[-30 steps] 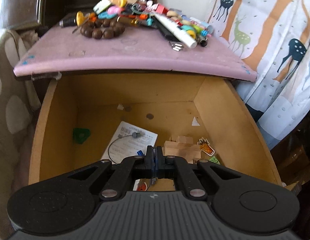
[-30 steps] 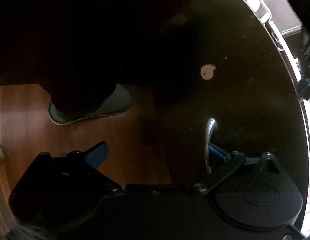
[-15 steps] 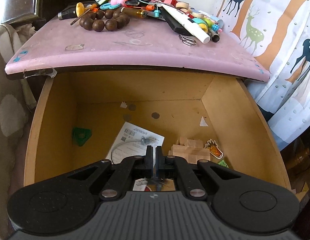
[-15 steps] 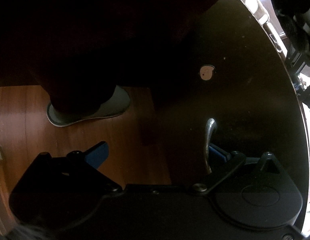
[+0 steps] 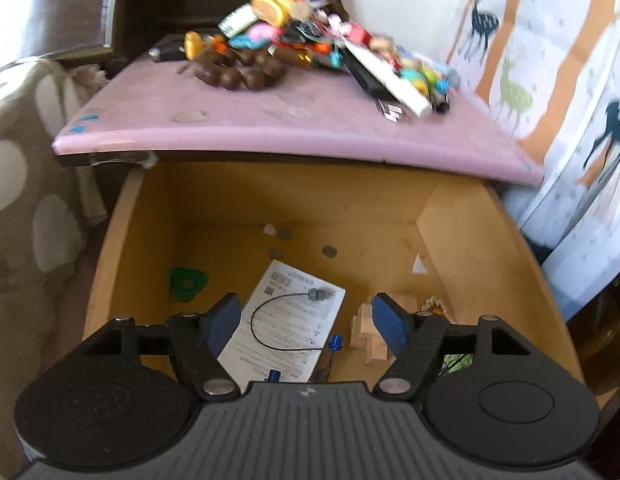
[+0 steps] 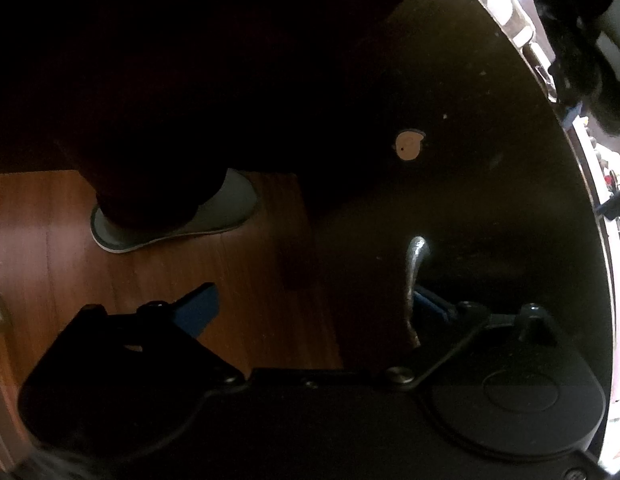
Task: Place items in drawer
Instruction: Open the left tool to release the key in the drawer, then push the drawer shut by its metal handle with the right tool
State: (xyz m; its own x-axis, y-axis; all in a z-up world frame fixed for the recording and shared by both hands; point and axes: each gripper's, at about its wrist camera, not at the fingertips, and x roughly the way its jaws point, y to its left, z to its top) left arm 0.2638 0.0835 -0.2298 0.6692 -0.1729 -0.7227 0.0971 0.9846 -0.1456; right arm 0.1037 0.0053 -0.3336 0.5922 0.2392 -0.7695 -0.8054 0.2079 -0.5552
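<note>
The drawer [image 5: 462, 240], a bare wooden box, stands pulled out under the purple-topped cabinet [image 5: 269, 128], beside a deer-print curtain [image 5: 550, 80].

Nearest me, the left gripper [image 5: 305, 320] hangs over the drawer with its blue pads spread and its jaws opening; nothing sits between them. Below lie a printed paper [image 5: 293, 320], a thin black cable [image 5: 269, 332] and wooden blocks [image 5: 370, 336]; a green triangular piece [image 5: 187, 282] lies further left. I judge this a release step just completed.

The right gripper [image 6: 310, 304] is spread wide, one pad just beside the metal drawer handle [image 6: 412, 280]; I cannot tell whether it touches. A slipper [image 6: 177, 216] rests on the floor beyond.

Farthest, the pile of small items [image 5: 322, 52] waits on the cabinet top. Next, I need to lift the left gripper clear of the drawer, reach to the pile and close on one item.
</note>
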